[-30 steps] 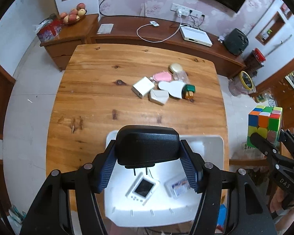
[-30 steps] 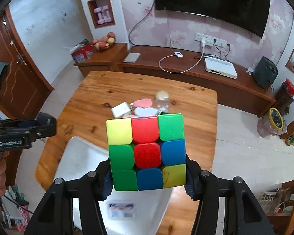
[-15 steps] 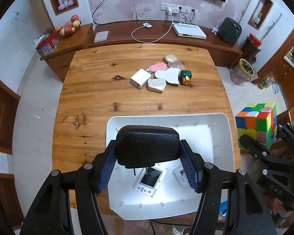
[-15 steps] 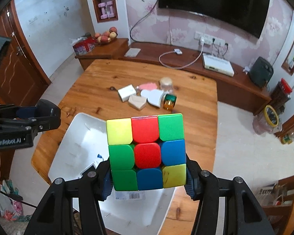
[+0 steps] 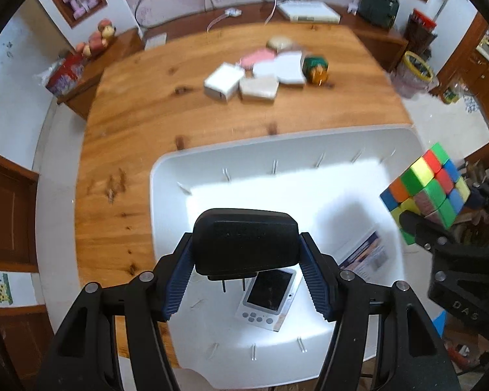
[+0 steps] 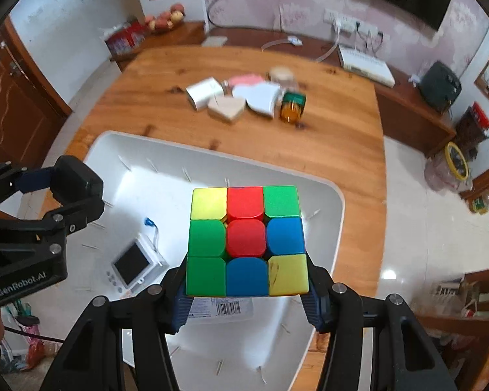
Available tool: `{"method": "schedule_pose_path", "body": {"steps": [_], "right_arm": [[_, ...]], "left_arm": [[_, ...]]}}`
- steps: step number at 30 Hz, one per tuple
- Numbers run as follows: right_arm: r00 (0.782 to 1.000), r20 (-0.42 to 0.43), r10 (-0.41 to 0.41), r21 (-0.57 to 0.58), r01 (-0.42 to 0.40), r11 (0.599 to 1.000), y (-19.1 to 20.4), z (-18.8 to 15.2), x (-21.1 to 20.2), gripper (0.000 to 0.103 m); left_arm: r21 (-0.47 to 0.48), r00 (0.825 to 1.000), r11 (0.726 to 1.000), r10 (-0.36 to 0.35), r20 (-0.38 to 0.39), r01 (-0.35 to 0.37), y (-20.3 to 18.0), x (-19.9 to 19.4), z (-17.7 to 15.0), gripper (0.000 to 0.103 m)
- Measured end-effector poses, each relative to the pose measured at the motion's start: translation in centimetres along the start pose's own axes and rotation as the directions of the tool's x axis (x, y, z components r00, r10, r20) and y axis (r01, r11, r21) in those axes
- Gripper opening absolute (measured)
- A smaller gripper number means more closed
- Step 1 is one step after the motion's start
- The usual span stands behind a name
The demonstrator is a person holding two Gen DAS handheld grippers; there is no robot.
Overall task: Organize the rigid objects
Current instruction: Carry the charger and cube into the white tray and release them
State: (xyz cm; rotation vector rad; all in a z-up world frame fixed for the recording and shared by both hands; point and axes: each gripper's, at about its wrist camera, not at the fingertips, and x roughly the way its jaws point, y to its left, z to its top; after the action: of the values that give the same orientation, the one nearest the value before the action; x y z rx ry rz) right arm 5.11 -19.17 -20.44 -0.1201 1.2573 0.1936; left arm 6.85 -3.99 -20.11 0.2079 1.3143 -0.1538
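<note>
- The tray [image 6: 334,195] sits on the near part of the table [image 6: 335,140].
- In the tray, the small screen device [image 6: 132,268] lies left of the labelled flat packet [image 6: 221,309].
- The cube [image 6: 246,241], clamped in the right gripper [image 6: 246,296], hangs above the tray's right half.
- The black adapter [image 5: 246,241], clamped in the left gripper [image 5: 246,280], hangs above the tray, over the screen device.
- Behind the tray, well apart, a cluster of boxes [image 6: 231,97] and a small jar [image 6: 291,107] lie together on the table.

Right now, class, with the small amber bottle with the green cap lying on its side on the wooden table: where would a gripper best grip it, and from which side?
Grip the amber bottle across its round body, just below the green cap, coming from above. It lies on its side at the open end of the cluster, so its body is the exposed part.
</note>
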Motion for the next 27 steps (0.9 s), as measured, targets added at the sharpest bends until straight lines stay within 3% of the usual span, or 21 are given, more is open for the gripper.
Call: {"method": "schedule_pose_path", "body": {"steps": [19,27], "right_arm": [[0.989,-0.142,-0.037,0.021,0.04,0.999,0.3,0.1,6.6,0.056],[0.988,-0.154,0.002,0.047,0.005,0.999,0.3,0.1,7.2,0.059]], "left_arm": [[0.075,0.994,0.997,-0.012,-0.112,0.021,-1.0,6.7,0.3,0.066],[0.096,0.991,0.995,0.0,-0.136,0.014,-1.3,7.6,0.0,0.067]]}}
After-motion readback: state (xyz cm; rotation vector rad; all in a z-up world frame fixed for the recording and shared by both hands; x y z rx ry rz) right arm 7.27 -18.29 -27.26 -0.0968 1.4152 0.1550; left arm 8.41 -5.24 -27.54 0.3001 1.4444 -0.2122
